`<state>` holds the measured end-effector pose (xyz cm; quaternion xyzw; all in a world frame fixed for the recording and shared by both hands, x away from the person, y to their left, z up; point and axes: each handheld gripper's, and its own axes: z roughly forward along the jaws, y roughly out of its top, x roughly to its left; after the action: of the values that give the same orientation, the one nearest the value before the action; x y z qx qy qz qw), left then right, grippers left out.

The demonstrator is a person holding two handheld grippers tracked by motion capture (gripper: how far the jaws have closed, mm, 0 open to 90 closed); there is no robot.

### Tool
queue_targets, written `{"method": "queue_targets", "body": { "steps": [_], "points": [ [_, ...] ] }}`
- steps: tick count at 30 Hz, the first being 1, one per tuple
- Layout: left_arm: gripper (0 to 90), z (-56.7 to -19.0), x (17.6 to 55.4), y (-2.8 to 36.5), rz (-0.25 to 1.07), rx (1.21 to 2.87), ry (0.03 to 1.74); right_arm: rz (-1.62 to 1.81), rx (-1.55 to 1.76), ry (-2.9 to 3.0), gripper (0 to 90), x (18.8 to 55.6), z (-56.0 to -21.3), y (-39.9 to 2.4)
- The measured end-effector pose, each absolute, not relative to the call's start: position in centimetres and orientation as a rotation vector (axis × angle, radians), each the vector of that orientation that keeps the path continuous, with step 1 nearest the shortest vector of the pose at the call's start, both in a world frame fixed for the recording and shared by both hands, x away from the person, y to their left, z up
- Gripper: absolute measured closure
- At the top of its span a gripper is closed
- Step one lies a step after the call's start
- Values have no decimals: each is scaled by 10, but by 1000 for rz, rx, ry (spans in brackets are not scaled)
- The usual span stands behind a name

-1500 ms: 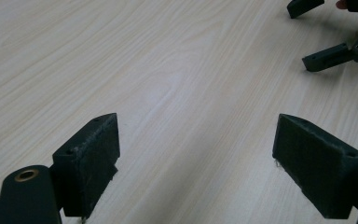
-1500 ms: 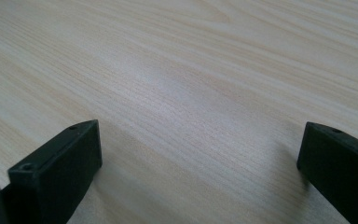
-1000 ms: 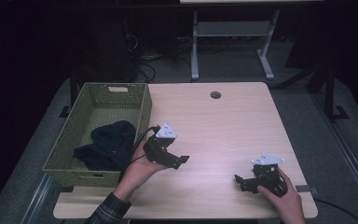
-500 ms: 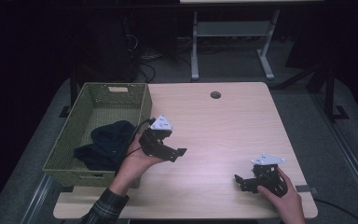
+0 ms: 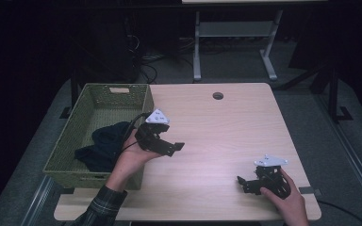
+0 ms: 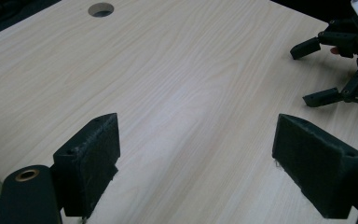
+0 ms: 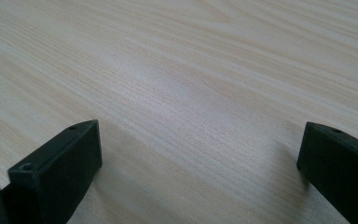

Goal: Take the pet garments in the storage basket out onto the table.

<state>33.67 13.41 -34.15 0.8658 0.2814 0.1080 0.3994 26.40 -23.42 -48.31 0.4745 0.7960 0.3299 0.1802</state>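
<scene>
My left gripper (image 5: pixel 175 148) hangs just above the wooden table (image 5: pixel 217 127), right beside the right wall of a green woven basket (image 5: pixel 118 86). Its jaws point right and stand wide apart with nothing between them, as the left gripper view (image 6: pixel 196 158) confirms. A dark blue cloth (image 5: pixel 104 141) lies bunched in the basket. My right gripper (image 5: pixel 242 184) rests low near the table's front right corner, open and empty, its jaws pointing left. In the right gripper view (image 7: pixel 198 163) bare wood lies between the jaws. The right gripper (image 6: pixel 345 60) also appears far off in the left gripper view.
A round cable hole (image 5: pixel 218 95) is set in the table near its far edge, also seen in the left gripper view (image 6: pixel 100 8). Behind the table stands a white metal frame (image 5: pixel 235 42) on the dark floor.
My left gripper has drifted left and away from me, closer to the basket wall, and stayed open. The right gripper has not moved.
</scene>
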Motion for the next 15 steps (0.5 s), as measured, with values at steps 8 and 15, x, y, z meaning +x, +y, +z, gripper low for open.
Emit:
{"method": "queue_targets", "body": {
  "steps": [8,15],
  "points": [
    [134,-341,337,142,255,2210,696,932,1341,2249,0,264,-483,-234],
    [129,-340,337,151,255,2208,715,933,1342,2248,0,264,-483,-234]
  ]
}}
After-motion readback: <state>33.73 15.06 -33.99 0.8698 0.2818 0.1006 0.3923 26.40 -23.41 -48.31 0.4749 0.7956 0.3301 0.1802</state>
